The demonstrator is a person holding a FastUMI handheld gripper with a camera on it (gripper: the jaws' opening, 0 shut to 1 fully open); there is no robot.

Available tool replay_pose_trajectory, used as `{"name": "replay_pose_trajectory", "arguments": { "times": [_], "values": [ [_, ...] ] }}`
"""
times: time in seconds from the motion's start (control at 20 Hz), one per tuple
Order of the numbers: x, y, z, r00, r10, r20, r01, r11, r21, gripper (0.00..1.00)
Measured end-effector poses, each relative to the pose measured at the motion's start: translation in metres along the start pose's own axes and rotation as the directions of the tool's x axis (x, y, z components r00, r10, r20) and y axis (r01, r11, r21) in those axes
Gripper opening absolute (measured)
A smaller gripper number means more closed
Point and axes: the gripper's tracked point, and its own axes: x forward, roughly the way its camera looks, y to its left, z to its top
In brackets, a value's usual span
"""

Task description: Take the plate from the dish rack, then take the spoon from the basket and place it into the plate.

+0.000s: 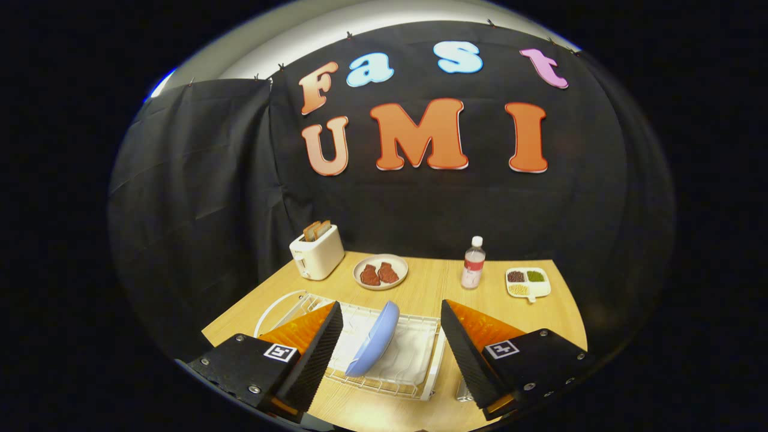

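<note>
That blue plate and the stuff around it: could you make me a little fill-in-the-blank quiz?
1. The blue plate stands on edge in the white ___.
2. The gripper fingers are ___, plate between them.
3. Slices of ___ stick up from the toaster.
4. The bottle cap is ___.
Missing: dish rack; open; bread; white

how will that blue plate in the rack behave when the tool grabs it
The blue plate looks rigid, so it likely won't flex. Its smooth, glossy face may be slippery. It leans on edge in the dish rack, so a nudge could tip it. The tool is open around it.
</note>
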Motion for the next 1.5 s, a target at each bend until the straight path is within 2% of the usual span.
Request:
{"name": "replay_pose_trajectory", "arguments": {
  "times": [0.15,0.35,0.65,0.8,1.05,1.15,1.2,1.3,1.4,1.5],
  "values": [
    [0.018,0.010,-0.020,0.994,0.023,-0.106,-0.018,0.999,0.044,0.97],
    [0.049,0.026,-0.045,0.967,0.051,-0.251,-0.031,0.996,0.082,0.96],
    [0.089,0.030,-0.079,0.908,0.017,-0.419,0.036,0.993,0.117,0.92],
    [0.105,0.036,-0.091,0.879,0.012,-0.476,0.055,0.991,0.125,0.80],
    [0.119,0.032,-0.117,0.810,-0.051,-0.584,0.113,0.991,0.071,0.68],
    [0.122,0.030,-0.129,0.776,-0.072,-0.626,0.141,0.988,0.062,0.59],
    [0.120,0.028,-0.132,0.762,-0.093,-0.641,0.162,0.986,0.050,0.49],
    [0.117,0.024,-0.130,0.749,-0.135,-0.649,0.205,0.978,0.032,0.41],
    [0.116,0.021,-0.119,0.762,-0.170,-0.625,0.238,0.971,0.025,0.37],
    [0.113,0.007,-0.106,0.770,-0.241,-0.591,0.285,0.958,-0.020,0.34]
  ]
}}
